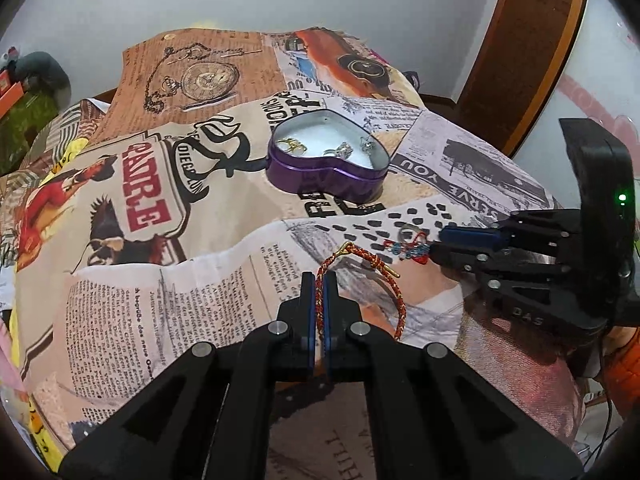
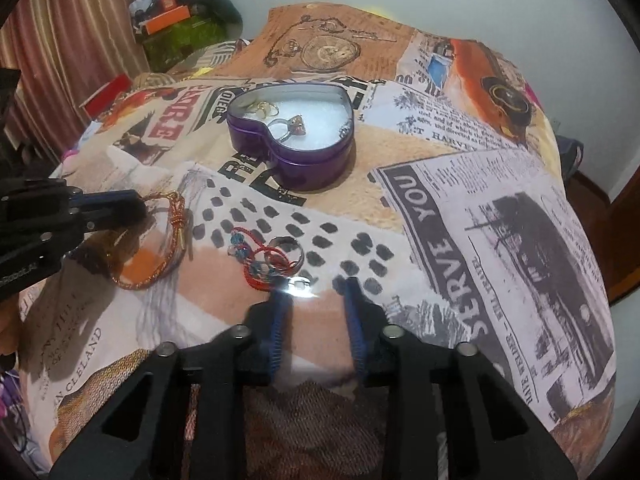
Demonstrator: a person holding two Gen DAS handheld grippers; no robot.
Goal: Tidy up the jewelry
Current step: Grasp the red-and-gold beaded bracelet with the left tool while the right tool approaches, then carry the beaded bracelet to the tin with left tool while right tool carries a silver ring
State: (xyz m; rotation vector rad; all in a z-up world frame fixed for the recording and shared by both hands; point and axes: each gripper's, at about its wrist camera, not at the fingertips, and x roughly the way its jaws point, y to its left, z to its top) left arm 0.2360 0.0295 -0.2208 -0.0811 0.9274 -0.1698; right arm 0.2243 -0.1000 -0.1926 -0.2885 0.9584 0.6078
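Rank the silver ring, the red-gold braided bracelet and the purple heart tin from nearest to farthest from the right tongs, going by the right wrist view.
1. Silver ring: just ahead of the right tongs, tangled with a red beaded cord.
2. Red-gold braided bracelet: off to the left, pinched in the left tongs.
3. Purple heart tin: farthest, straight ahead up the cloth.
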